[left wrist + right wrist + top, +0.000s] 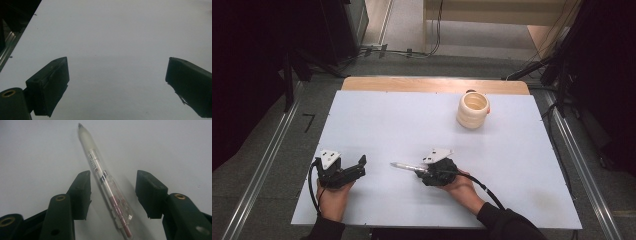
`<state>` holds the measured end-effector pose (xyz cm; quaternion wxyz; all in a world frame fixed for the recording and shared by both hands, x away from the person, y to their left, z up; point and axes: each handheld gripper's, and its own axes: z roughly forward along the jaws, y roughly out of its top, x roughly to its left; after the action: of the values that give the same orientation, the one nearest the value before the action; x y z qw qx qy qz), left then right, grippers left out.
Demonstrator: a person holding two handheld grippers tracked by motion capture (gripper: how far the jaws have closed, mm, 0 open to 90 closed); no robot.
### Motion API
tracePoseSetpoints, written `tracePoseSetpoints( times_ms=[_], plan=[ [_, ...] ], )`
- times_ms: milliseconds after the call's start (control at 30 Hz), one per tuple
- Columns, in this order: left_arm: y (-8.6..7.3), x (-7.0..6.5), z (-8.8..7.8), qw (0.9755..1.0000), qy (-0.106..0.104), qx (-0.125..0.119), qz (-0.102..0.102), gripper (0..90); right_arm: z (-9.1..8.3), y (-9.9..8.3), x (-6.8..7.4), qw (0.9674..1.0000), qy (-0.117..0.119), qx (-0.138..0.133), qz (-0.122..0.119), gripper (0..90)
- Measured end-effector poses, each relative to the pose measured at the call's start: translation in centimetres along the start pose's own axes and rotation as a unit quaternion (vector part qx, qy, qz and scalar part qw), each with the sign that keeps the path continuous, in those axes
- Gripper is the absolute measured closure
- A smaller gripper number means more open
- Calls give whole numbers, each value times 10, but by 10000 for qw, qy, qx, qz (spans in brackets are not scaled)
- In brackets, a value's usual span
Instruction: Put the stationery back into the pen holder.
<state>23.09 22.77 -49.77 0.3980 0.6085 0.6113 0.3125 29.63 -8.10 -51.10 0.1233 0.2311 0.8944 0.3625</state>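
On the white bench (377, 125), the right gripper (112, 192) straddles a clear pen (105, 181), its fingers (81, 192) apart either side and apparently not yet touching the barrel; the tip points toward 9 o'clock. At 9 o'clock of it the left gripper (357, 167) rests with fingers spread wide. A ribbed cream cup (472, 110) stands at 1 o'clock, well apart.

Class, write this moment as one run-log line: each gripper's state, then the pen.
left gripper: open, idle | right gripper: open, astride pen | pen: flat on table, ungripped
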Motion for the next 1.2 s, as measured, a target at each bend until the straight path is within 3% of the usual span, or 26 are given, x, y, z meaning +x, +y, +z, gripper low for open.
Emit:
tracePoseSetpoints(
  times_ms=[533,867,1200],
  plan=[
    [0,0,0,10000,-4,9,-6,58,0,-1,2,9997,163,74,-136,690],
    [0,0,0,10000,-4,30,7,58,0,-1,1,9995,239,123,-152,726],
    [0,0,0,10000,-10,23,0,58,-1,0,4,9995,143,167,-241,753]
  ],
)
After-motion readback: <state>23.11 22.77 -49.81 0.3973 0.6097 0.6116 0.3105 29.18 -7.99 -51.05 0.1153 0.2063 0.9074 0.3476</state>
